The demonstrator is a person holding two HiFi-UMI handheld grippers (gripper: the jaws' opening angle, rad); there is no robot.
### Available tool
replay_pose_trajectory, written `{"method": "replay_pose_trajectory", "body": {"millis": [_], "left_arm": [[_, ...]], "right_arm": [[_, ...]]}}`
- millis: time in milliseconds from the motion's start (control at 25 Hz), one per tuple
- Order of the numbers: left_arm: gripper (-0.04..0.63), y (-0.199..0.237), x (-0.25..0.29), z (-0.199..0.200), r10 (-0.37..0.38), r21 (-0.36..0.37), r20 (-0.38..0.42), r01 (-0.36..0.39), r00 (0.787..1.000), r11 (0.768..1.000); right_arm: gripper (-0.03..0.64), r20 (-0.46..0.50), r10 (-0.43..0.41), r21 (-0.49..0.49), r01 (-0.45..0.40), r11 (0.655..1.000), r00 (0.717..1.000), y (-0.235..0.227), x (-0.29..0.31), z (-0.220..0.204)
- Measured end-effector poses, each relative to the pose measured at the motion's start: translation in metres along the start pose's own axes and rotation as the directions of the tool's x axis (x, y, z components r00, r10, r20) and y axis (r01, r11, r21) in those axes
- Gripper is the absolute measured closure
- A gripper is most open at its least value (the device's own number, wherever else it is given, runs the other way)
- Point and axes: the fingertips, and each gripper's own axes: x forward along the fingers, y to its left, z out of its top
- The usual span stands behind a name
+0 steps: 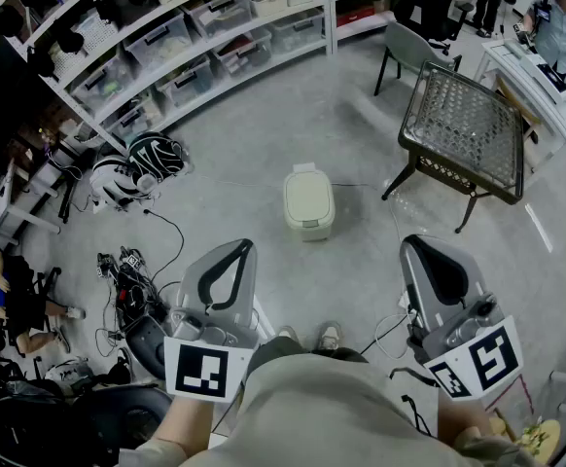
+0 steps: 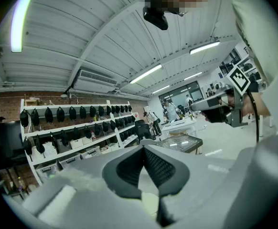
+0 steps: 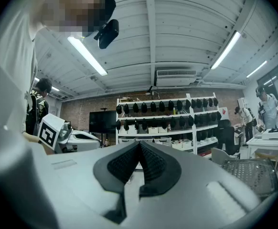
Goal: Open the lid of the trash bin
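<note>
A small cream trash bin (image 1: pixel 308 201) with its lid down stands on the grey floor ahead of the person's feet. My left gripper (image 1: pixel 247 245) is held up near the body at the lower left, jaws shut and empty. My right gripper (image 1: pixel 406 240) is at the lower right, also shut and empty. Both are well short of the bin. The two gripper views point across the room and do not show the bin. In the left gripper view my left gripper (image 2: pixel 143 148) has its tips together, and in the right gripper view my right gripper (image 3: pixel 139 143) does too.
A dark table with a mesh top (image 1: pixel 463 129) stands right of the bin, with a chair (image 1: pixel 411 51) behind it. Shelves with plastic boxes (image 1: pixel 195 42) line the back. Helmets (image 1: pixel 137 168) and cables (image 1: pixel 132 280) lie on the floor at left. People stand at the far right.
</note>
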Motion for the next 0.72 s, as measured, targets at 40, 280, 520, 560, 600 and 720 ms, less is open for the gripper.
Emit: {"method": "replay_pose_trajectory", "body": {"millis": [40,280,520,560,600,720], "left_arm": [[0.594,0.002,0.0,0.001,0.002,0.0,0.002,-0.002,1.0,1.0],[0.594,0.0,0.001,0.004,-0.002,0.024,0.012,0.001,1.0,1.0],[0.594,0.0,0.004,0.007,-0.006,0.011,0.006,0.006,1.0,1.0],[0.594,0.0,0.005,0.007,-0.007,0.011,0.004,0.006,1.0,1.0],[0.594,0.0,0.006,0.009,-0.007,0.013,0.005,0.007,1.0,1.0],[0.594,-0.003,0.007,0.012,-0.004,0.023,0.019,0.004,1.0,1.0]], "right_arm": [[0.614,0.001,0.002,-0.002,-0.002,1.0,1.0,0.001,0.002,0.001],[0.614,0.026,0.004,0.033,-0.005,0.999,1.0,-0.002,-0.001,0.002],[0.614,0.02,0.007,0.043,-0.008,0.999,1.0,-0.004,0.0,0.001],[0.614,0.017,0.009,0.044,-0.01,0.999,1.0,-0.004,0.0,0.001],[0.614,0.015,0.012,0.044,-0.012,0.999,1.0,-0.004,0.0,0.0],[0.614,0.01,0.024,0.044,-0.025,0.999,1.0,-0.003,-0.003,-0.003]]}}
